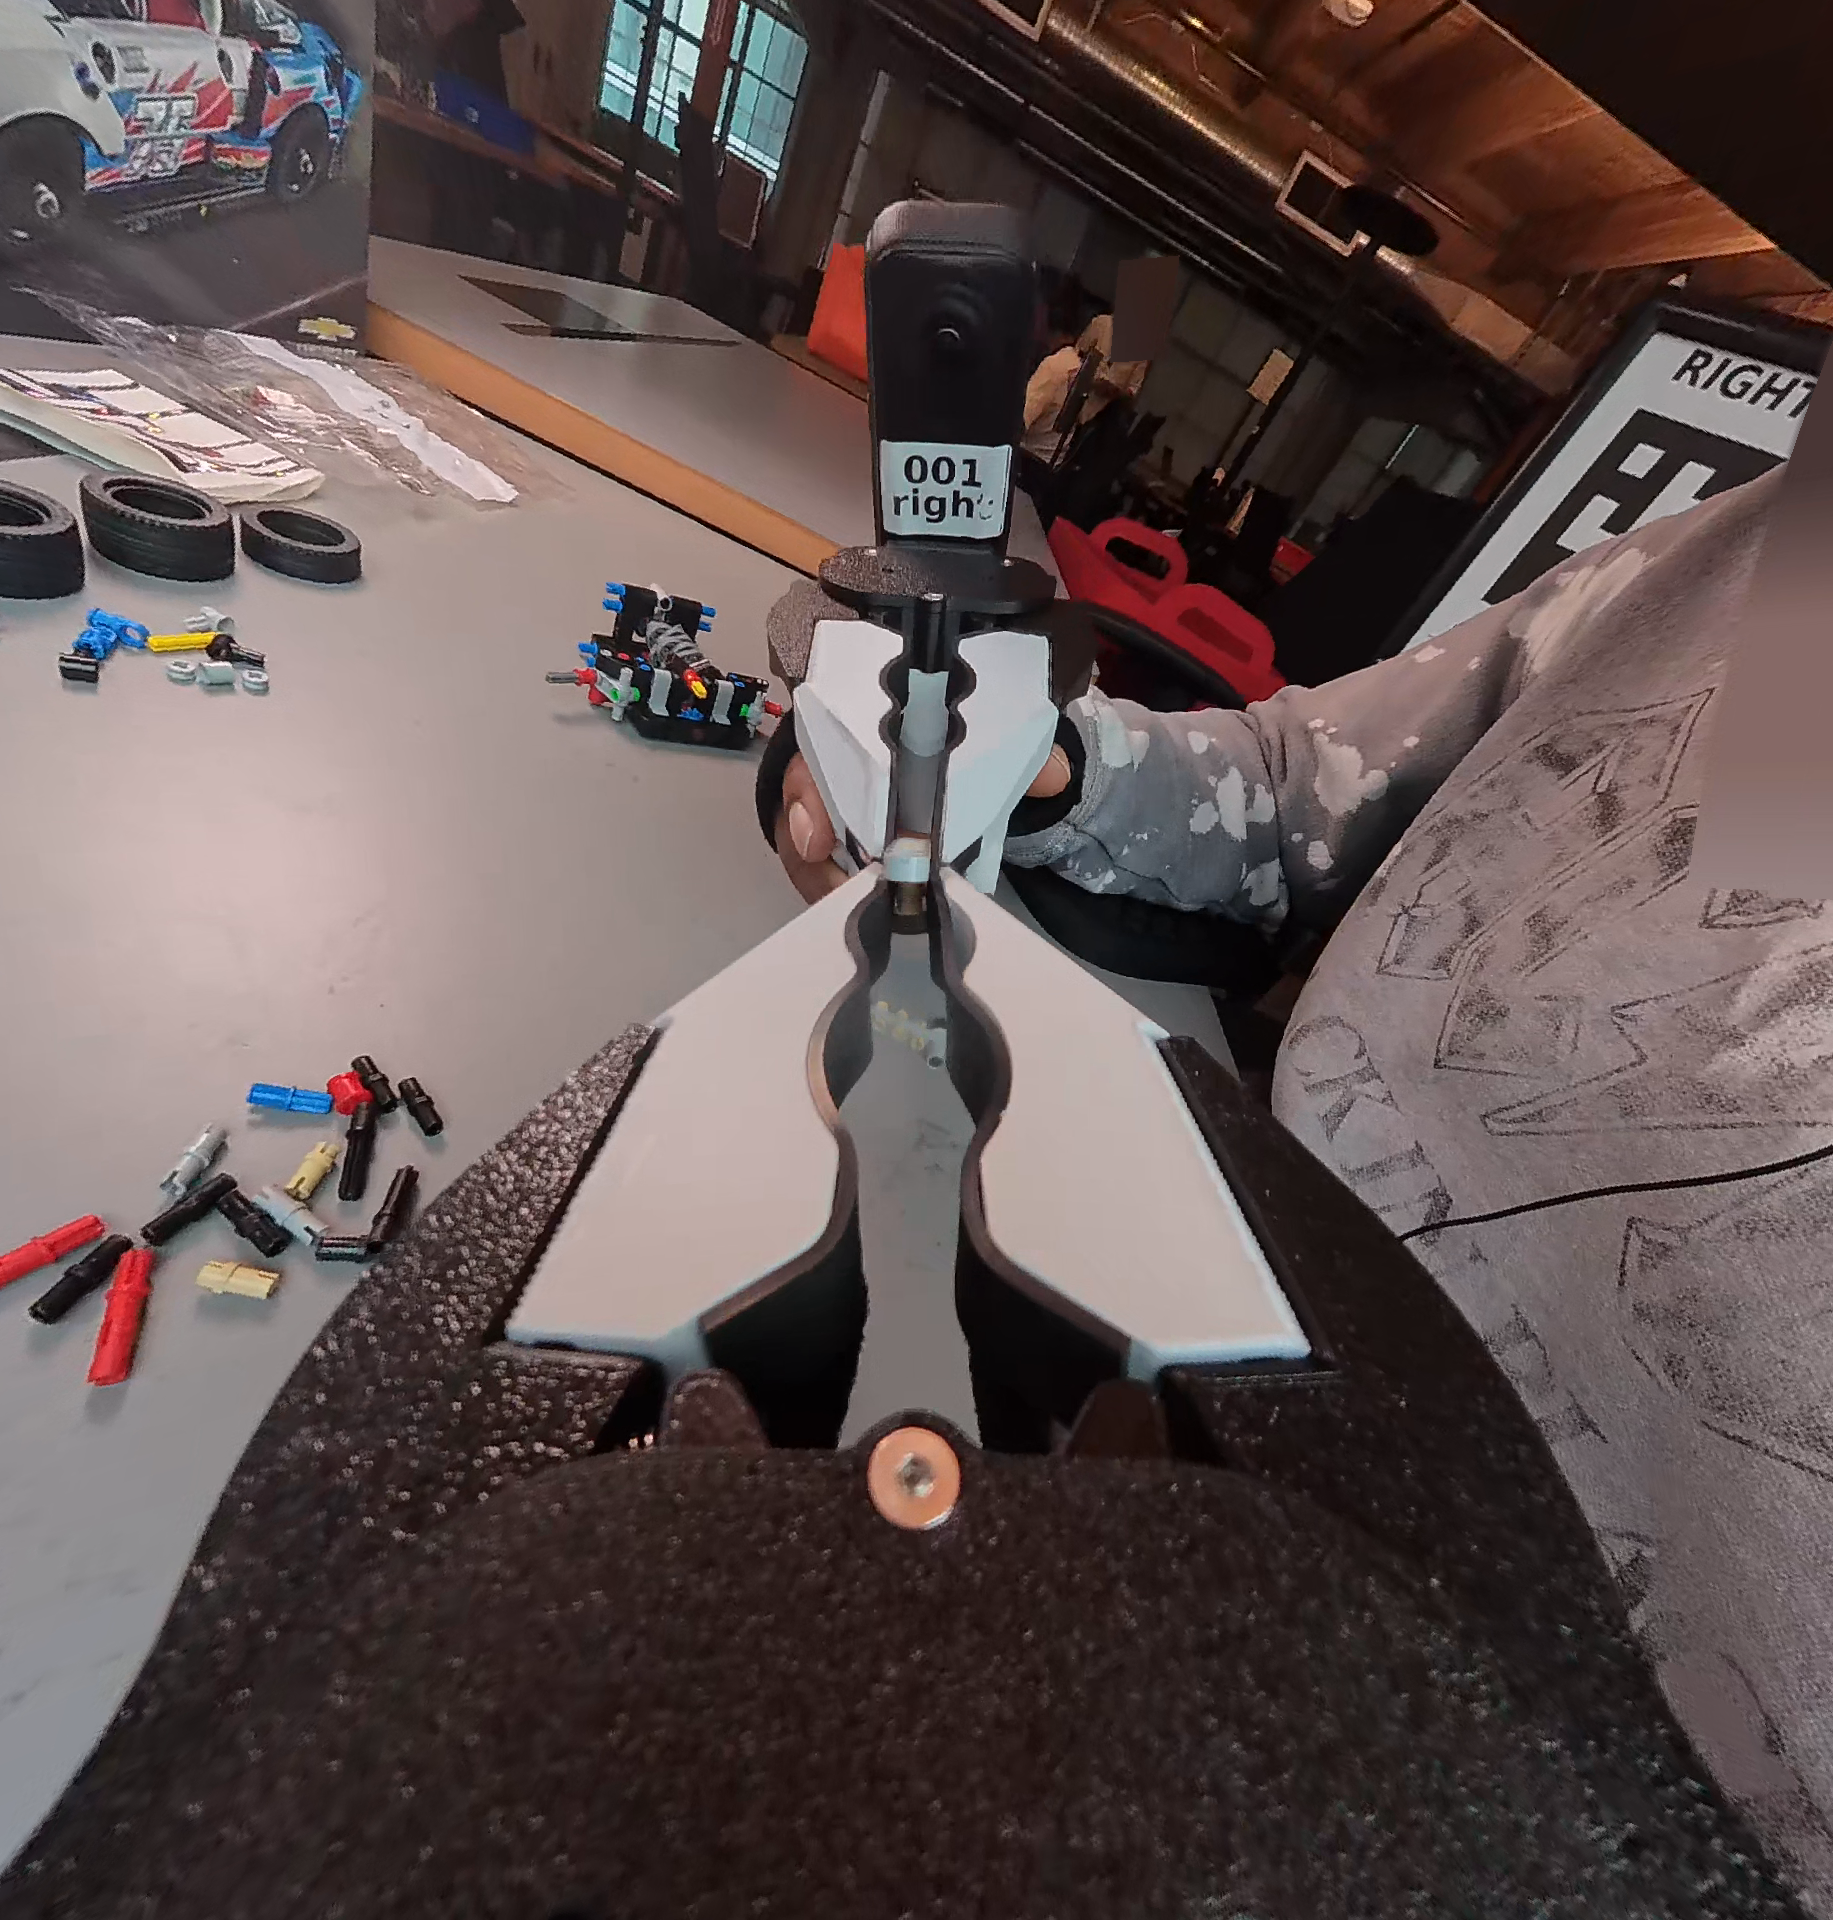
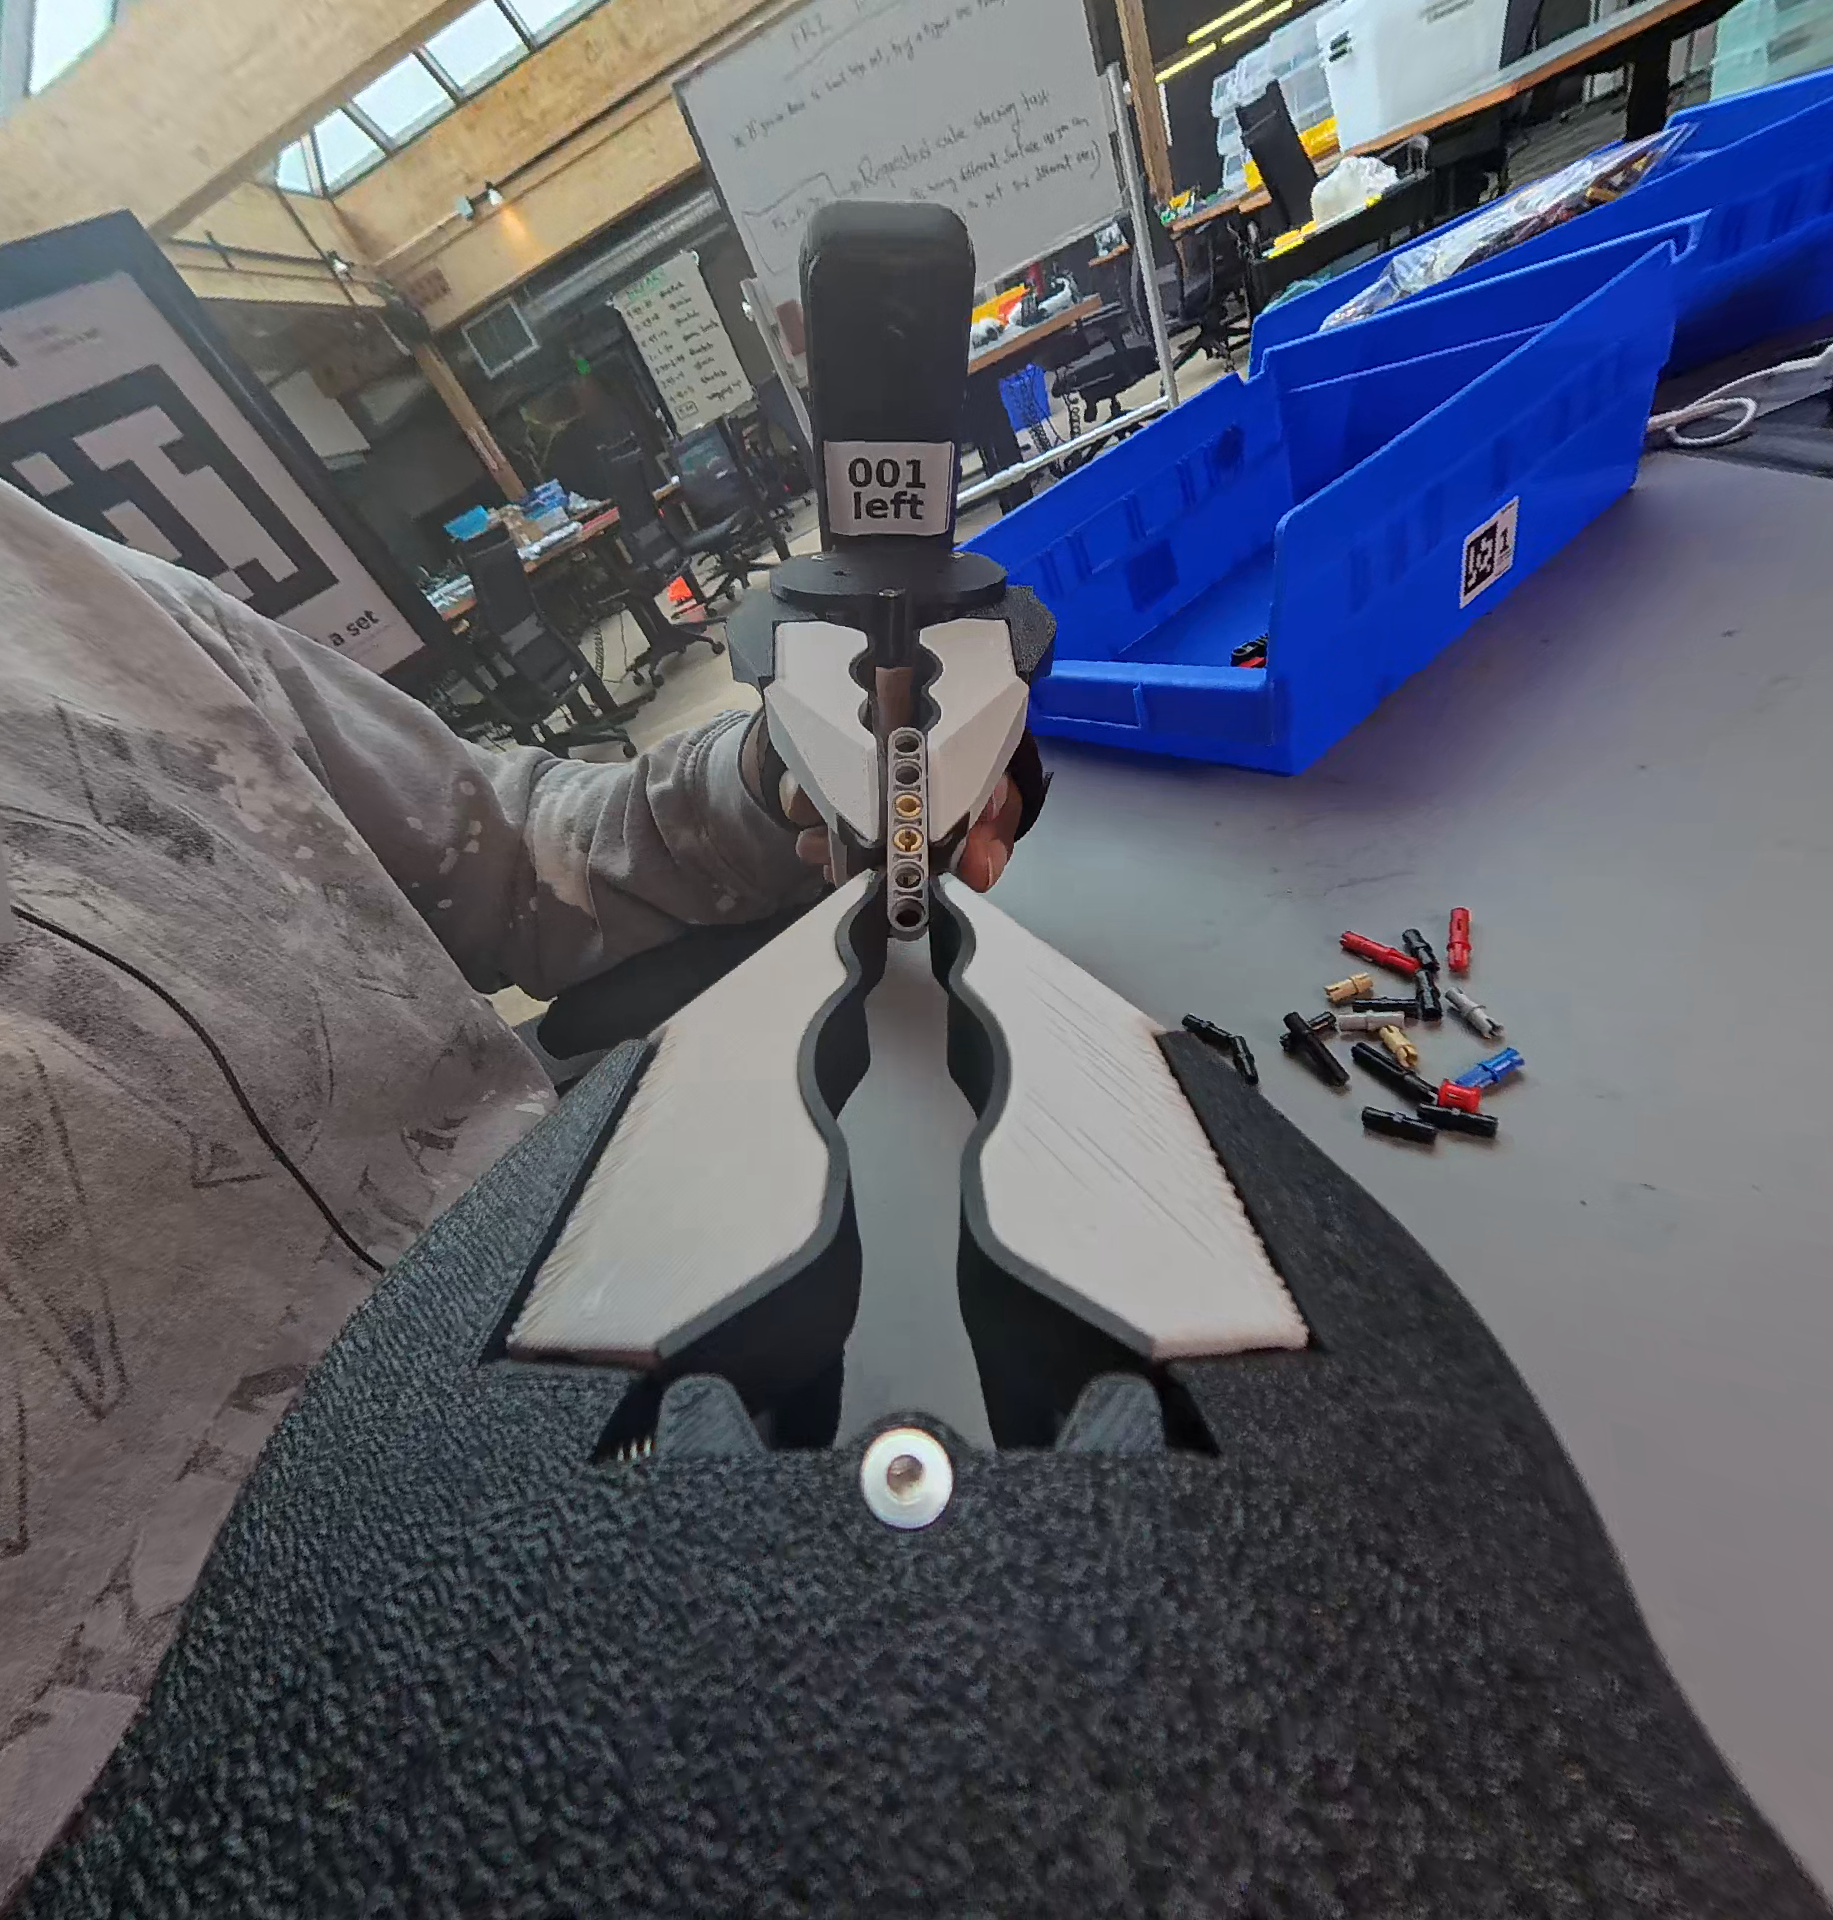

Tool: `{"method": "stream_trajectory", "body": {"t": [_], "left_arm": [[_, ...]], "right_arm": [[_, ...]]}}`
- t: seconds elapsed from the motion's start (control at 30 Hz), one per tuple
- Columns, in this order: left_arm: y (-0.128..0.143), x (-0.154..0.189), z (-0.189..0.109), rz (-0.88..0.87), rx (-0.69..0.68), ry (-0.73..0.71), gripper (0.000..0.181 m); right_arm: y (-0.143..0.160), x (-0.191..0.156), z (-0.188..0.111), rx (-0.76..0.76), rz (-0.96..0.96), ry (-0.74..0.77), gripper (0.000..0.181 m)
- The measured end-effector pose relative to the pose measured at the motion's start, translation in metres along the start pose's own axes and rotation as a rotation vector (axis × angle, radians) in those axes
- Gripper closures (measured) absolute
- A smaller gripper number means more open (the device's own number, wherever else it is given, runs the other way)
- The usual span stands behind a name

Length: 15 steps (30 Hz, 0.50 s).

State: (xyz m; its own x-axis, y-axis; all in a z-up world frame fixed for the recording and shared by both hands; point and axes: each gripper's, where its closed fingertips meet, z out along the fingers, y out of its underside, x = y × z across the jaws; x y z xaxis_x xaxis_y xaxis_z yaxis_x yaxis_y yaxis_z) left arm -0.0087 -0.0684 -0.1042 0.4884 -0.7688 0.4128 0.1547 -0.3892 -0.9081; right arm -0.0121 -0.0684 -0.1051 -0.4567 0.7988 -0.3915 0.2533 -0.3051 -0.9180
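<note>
My two grippers face each other tip to tip above the grey table [image 1: 392,894]. My right gripper [image 2: 907,914] is shut on the lower end of a light grey beam [image 2: 906,821] with a row of holes. The beam stands upright, and two holes hold tan pins. My left gripper [image 1: 904,896] is shut on a small tan pin [image 1: 904,900] pressed against the beam [image 1: 908,862]. The right gripper [image 1: 907,844] shows opposite in the left wrist view. The left gripper [image 2: 896,868] shows behind the beam in the right wrist view.
Loose pins [image 1: 268,1174] [image 2: 1411,1029] lie on the table. Farther off are three black tyres [image 1: 153,525], a part-built black assembly [image 1: 673,675], more small parts [image 1: 153,644], sticker sheets [image 1: 143,426] and a box picturing a car [image 1: 164,135]. Blue bins [image 2: 1411,540] stand right. A grey sleeve [image 1: 1203,790] is close. My left and right fingertips are right by each other.
</note>
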Motion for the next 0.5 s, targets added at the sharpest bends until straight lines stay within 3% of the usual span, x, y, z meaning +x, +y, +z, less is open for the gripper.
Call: {"method": "stream_trajectory", "body": {"t": [0.27, 0.3, 0.33, 0.37, 0.43, 0.5], "left_arm": [[-0.01, 0.003, -0.008, 0.012, 0.018, -0.014, 0.177], [-0.003, -0.001, -0.007, 0.01, -0.028, -0.034, 0.178], [0.019, -0.008, -0.002, 0.035, -0.143, -0.074, 0.179], [0.038, -0.009, 0.007, 0.043, -0.22, -0.078, 0.177], [0.032, -0.003, 0.016, -0.001, -0.182, -0.054, 0.177], [0.022, -0.023, 0.008, 0.063, -0.19, -0.176, 0.177]], "right_arm": [[-0.018, -0.002, 0.005, 0.208, 0.111, -0.014, 0.176], [-0.027, -0.002, 0.001, 0.276, 0.117, -0.012, 0.175], [-0.049, -0.003, -0.009, 0.391, 0.172, -0.039, 0.175], [-0.061, -0.001, -0.015, 0.414, 0.141, -0.011, 0.175], [-0.066, 0.005, -0.022, 0.348, -0.059, 0.125, 0.175], [-0.068, 0.013, -0.033, 0.339, -0.035, 0.151, 0.175]]}}
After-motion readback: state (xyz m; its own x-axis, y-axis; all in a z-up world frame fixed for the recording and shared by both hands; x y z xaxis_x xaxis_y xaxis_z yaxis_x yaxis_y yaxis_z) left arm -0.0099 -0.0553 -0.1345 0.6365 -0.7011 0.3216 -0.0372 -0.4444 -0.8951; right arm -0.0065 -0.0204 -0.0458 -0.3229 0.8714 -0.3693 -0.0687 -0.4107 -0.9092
